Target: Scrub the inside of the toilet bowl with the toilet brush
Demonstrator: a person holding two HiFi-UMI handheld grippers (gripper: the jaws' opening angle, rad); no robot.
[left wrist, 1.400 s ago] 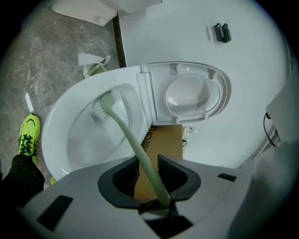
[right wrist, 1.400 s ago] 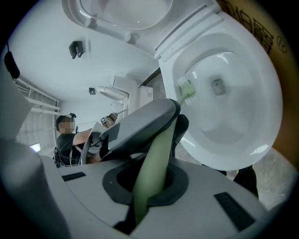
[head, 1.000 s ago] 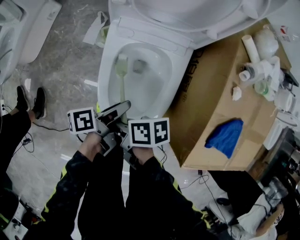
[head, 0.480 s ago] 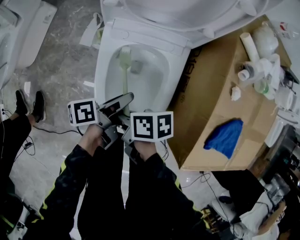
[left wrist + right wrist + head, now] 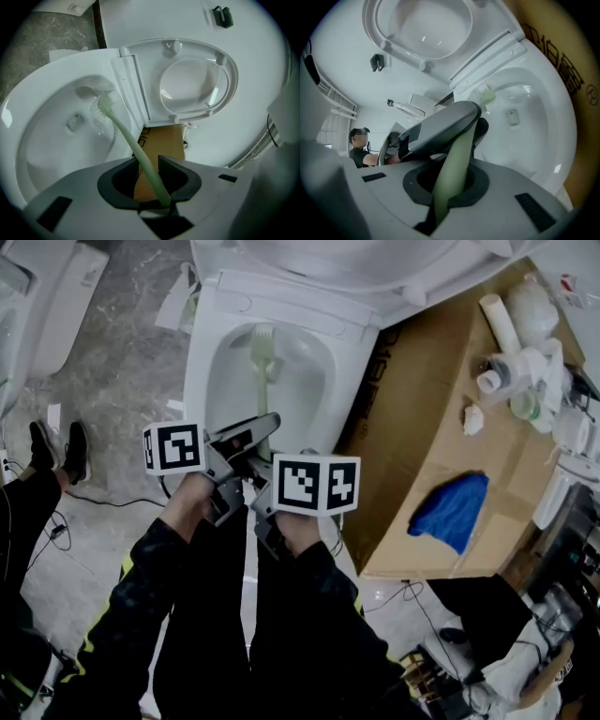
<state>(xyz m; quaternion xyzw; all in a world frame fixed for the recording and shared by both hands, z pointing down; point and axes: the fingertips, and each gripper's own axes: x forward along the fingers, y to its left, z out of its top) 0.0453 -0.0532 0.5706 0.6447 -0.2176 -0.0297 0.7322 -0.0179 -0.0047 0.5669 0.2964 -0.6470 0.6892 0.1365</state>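
Gripping one pale green, long-handled plastic toilet brush (image 5: 265, 381) with both grippers, bristle head inside the white ceramic toilet bowl (image 5: 202, 381).
The bristle head sits against the bowl's far inner wall, and the thin handle slants back over the near rim. The left gripper (image 5: 145, 164) is clamped on the handle. The right gripper (image 5: 450, 180) is clamped on the same handle just behind it, nearer the person. The seat and lid stand raised. To the right, a blue cloth (image 5: 453, 512) lies on a brown cardboard box (image 5: 422, 427).
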